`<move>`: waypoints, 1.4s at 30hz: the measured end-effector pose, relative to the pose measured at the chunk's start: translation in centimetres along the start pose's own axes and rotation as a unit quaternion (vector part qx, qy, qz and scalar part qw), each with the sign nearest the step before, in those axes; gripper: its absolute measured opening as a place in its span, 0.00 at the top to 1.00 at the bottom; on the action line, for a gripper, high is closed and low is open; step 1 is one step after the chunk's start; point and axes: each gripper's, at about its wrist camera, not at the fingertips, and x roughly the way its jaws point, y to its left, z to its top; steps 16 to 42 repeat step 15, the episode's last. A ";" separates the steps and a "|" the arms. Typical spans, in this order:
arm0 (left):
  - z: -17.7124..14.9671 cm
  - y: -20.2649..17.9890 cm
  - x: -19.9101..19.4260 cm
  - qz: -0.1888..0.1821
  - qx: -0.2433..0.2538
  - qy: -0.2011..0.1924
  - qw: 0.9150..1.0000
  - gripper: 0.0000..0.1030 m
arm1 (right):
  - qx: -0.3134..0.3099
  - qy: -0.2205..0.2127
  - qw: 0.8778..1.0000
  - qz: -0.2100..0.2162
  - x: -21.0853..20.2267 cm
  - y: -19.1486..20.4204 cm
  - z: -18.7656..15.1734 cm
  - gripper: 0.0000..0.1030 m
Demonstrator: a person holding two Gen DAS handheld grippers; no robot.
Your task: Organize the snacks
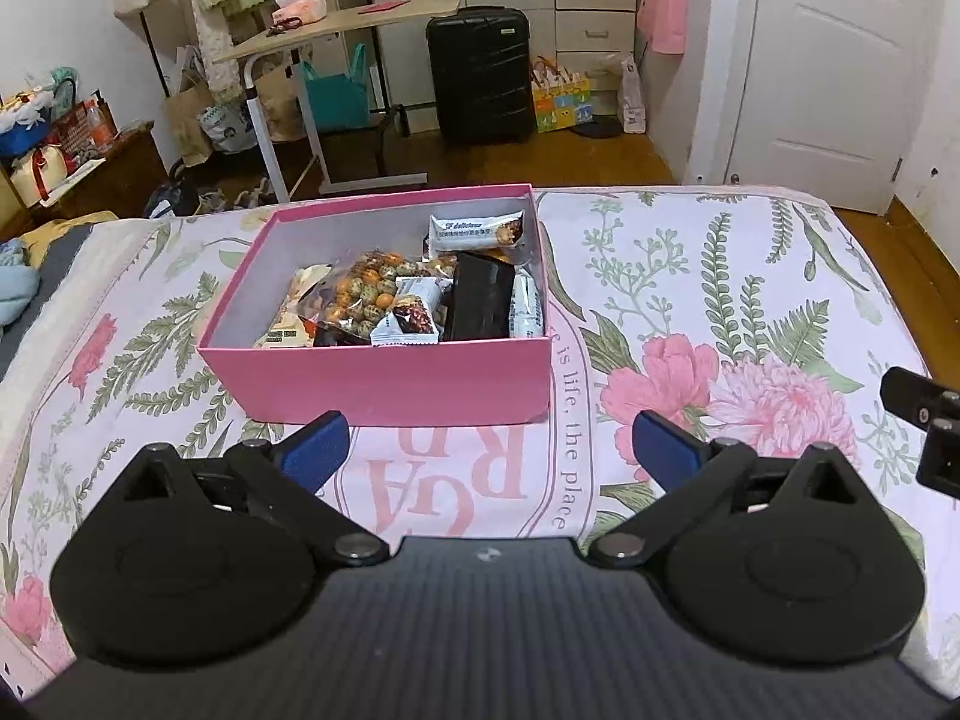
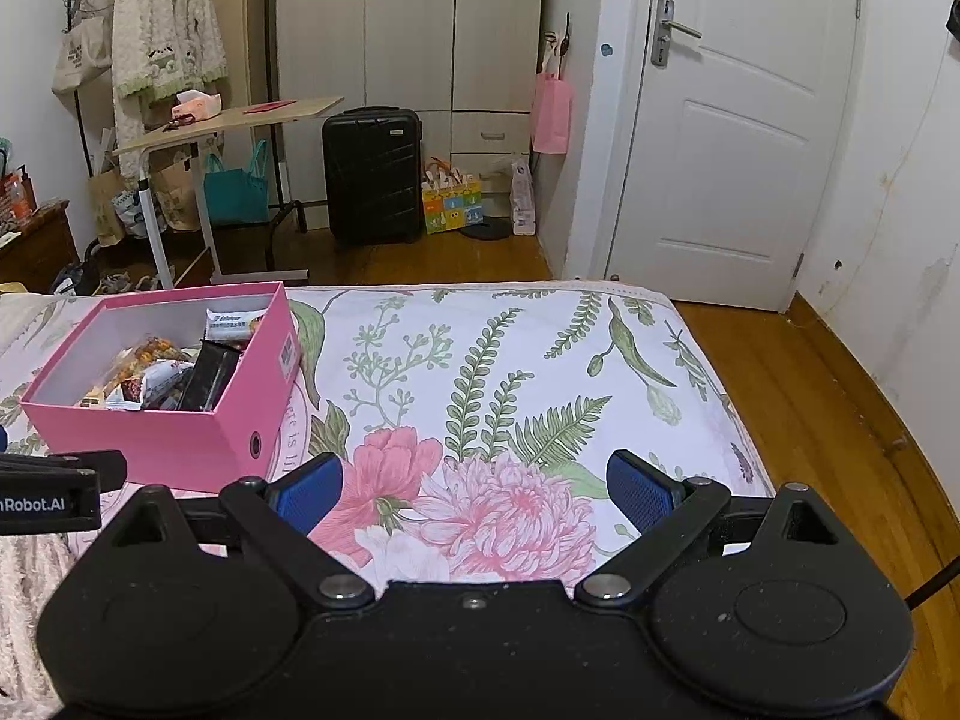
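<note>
A pink box [image 1: 384, 381] stands on the floral bedsheet [image 1: 720, 276], holding several snacks: a white wrapped bar [image 1: 477, 229] at the back, a clear bag of round nuts [image 1: 360, 294], a black pack [image 1: 483, 303] and a small white-red packet [image 1: 411, 315]. My left gripper [image 1: 489, 447] is open and empty, just in front of the box. My right gripper [image 2: 474, 489] is open and empty over the flower print, to the right of the box [image 2: 180, 444]. The right gripper's edge also shows in the left wrist view [image 1: 927, 426].
The bed's far edge [image 2: 480, 287] drops to a wooden floor. Beyond stand a black suitcase [image 2: 372, 174], a rolling side table [image 2: 234, 120], bags and a white door [image 2: 738, 138]. Bare sheet [image 2: 510, 360] lies right of the box.
</note>
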 end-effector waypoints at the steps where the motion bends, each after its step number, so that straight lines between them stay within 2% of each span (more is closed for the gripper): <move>1: 0.0 0.1 0.0 0.000 -0.002 0.000 1.000 0.00 | 0.001 0.000 1.000 0.000 0.0 0.0 0.0 0.06; 10: 0.1 0.4 0.1 0.005 -0.007 0.000 1.000 0.00 | 0.005 0.005 1.000 -0.004 0.3 -0.3 0.0 0.06; 15: -0.1 0.1 0.1 0.015 0.006 -0.006 1.000 0.00 | 0.004 0.006 1.000 -0.004 0.3 -0.3 0.0 0.06; 42: -0.1 0.1 0.1 0.015 0.006 -0.006 1.000 0.00 | 0.004 0.006 1.000 -0.004 0.3 -0.3 0.0 0.06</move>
